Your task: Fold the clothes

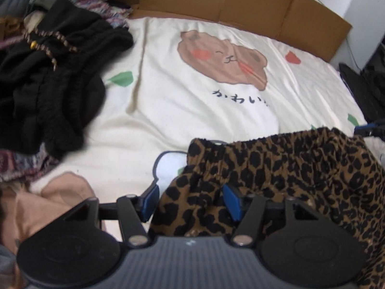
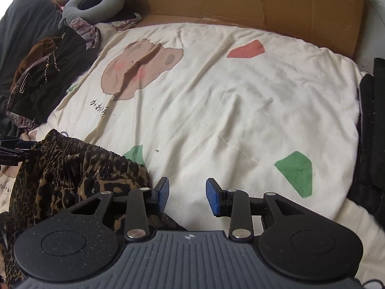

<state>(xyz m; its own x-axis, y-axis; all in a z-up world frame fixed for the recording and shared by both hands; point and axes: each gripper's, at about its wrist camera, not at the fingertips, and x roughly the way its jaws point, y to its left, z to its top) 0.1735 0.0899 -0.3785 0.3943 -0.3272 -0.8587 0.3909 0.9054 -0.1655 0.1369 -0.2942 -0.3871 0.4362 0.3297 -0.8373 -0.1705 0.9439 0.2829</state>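
Between left tool (image 1: 191, 202) pads: leopard-print garment (image 1: 288, 168); right tool (image 2: 187, 196) parted, empty.

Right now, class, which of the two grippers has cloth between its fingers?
The left gripper: leopard-print garment bunches between its blue pads. The right gripper stands open over bare bedsheet.
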